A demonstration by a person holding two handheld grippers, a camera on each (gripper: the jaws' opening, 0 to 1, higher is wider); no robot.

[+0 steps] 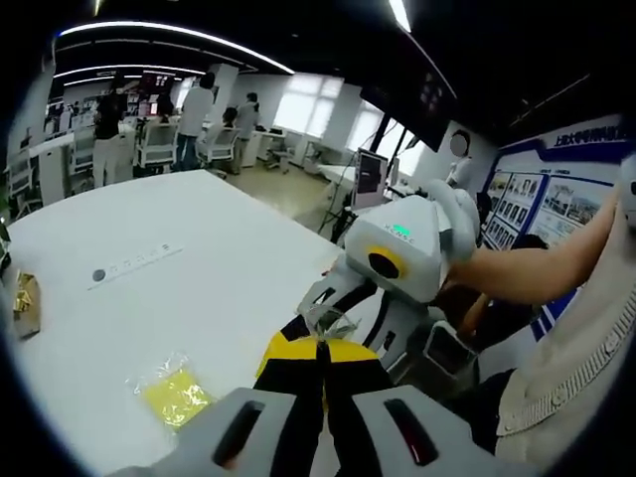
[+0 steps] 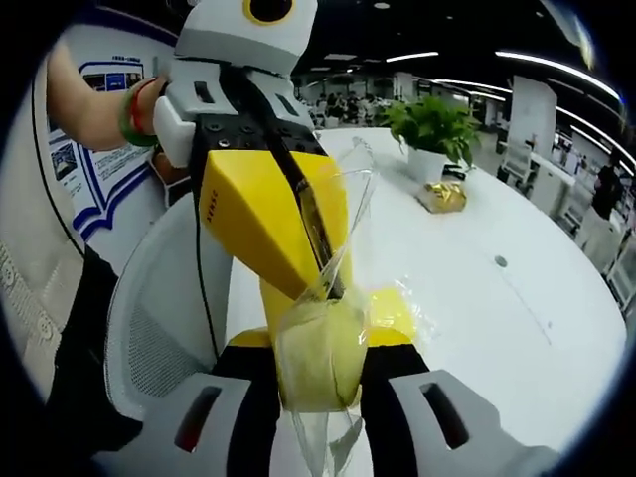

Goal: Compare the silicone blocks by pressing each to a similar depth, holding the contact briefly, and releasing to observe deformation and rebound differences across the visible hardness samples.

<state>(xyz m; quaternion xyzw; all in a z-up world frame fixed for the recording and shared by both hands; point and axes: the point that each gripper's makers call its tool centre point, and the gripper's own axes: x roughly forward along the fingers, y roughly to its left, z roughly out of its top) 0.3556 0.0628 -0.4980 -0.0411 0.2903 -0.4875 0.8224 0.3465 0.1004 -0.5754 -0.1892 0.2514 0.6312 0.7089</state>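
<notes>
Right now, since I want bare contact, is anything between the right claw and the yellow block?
Yes: a clear plastic bag wraps the yellow block inside the right claw; the left claw pinches its top.

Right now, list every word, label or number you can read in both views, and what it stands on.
None is legible.
Blue wall board: header characters blurred.
Strip on the white table: marks too small.
Left gripper: dark print on its yellow jaw, too small.

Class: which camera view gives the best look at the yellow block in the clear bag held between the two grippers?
The right gripper view: the bagged yellow block sits large and centred above the right gripper, with the left gripper pinching the plastic. In the left gripper view, only crumpled clear plastic shows at the right gripper.
</notes>
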